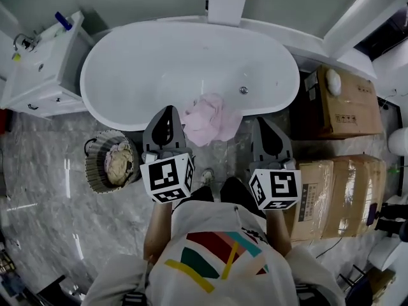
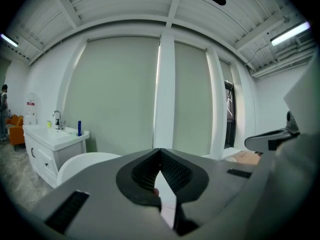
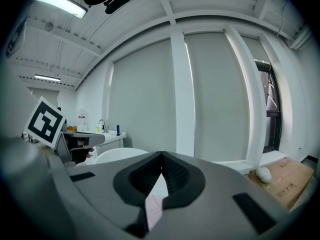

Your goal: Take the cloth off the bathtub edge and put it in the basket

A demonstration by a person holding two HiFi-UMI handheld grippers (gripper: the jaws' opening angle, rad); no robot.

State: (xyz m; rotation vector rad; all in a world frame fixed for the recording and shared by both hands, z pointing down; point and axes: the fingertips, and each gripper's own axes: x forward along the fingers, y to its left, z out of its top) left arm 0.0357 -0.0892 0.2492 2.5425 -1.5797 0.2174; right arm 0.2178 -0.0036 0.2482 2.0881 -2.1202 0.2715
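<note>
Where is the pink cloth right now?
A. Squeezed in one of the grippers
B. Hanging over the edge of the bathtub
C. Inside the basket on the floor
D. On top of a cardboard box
B: the pink cloth drapes over the near rim of the bathtub, well apart from the basket on the floor to its left.
</note>
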